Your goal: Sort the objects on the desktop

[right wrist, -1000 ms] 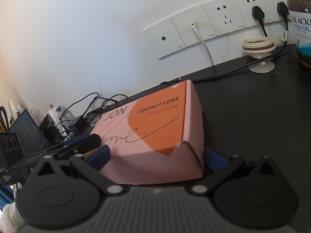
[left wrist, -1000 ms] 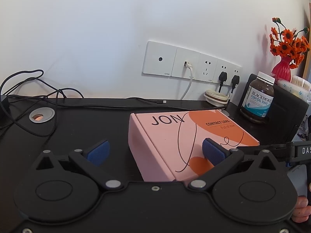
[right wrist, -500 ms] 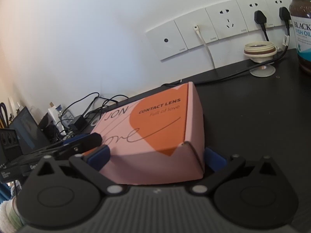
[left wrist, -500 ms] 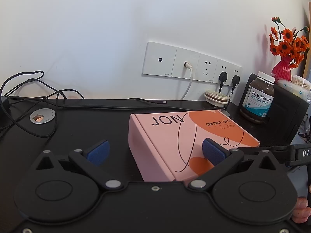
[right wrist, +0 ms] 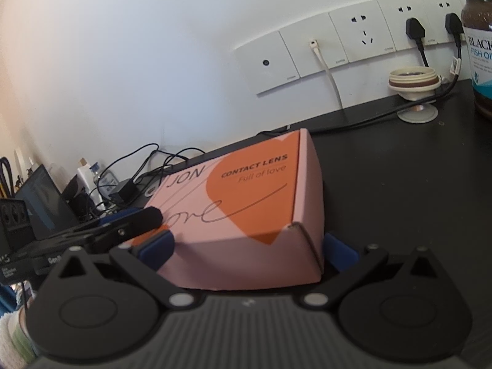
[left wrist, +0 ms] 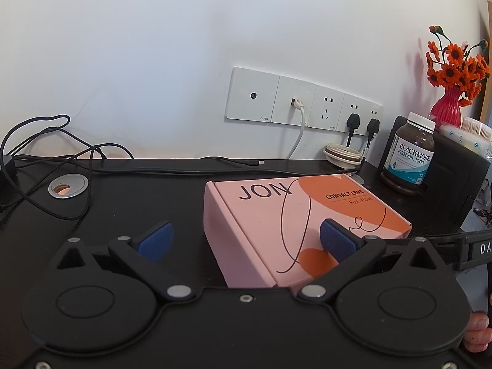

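A pink and orange contact lens box [left wrist: 295,215] lies flat on the black desk [left wrist: 138,196]. My left gripper [left wrist: 246,236] is open at the box's near left corner. One blue pad [left wrist: 336,238] hovers over the lid and the other is off to the left above the desk. My right gripper [right wrist: 246,246] is open and straddles the short end of the box [right wrist: 246,203], a pad close to each side. The left gripper's finger [right wrist: 132,224] shows over the box's far left part. The right gripper's body [left wrist: 467,247] crosses the right edge of the left wrist view.
A fish oil bottle [left wrist: 410,153] stands at the back right beside a black case [left wrist: 455,181] and a red vase of orange flowers [left wrist: 447,104]. A cream round holder [right wrist: 412,81] sits under the wall sockets [left wrist: 303,104]. Loose cables [left wrist: 61,160] and a desk grommet [left wrist: 68,186] lie at the left.
Almost nothing: both views have shifted very slightly. The box stays put and both grippers keep the same width.
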A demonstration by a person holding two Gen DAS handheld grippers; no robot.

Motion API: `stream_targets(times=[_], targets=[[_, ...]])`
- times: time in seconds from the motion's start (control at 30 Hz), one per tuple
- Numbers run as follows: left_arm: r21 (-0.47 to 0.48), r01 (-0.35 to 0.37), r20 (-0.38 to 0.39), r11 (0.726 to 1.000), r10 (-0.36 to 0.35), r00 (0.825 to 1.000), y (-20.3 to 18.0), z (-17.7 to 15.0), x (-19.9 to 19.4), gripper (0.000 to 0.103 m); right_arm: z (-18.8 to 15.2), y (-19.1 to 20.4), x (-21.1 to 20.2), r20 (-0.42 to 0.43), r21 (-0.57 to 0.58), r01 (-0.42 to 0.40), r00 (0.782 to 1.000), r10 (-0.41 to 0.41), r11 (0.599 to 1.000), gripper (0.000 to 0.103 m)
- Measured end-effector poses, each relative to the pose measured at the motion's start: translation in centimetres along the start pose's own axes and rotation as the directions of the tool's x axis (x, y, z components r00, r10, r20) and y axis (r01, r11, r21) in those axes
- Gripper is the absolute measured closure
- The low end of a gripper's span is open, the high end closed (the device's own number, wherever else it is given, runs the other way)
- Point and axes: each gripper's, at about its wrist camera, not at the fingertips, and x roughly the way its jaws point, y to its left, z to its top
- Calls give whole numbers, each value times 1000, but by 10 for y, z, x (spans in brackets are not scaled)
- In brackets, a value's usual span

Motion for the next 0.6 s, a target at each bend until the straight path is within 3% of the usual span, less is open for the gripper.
stream_targets(times=[0.4, 0.6], targets=[[76, -20, -12, 997, 21, 1000, -1, 0, -27, 0, -2, 0, 0, 4, -4, -2, 1000, 2, 1000, 1], [242, 27, -2, 970, -27, 1000, -11, -13, -51, 0, -3, 1, 0, 4, -4, -2, 1000, 2, 1000, 1]])
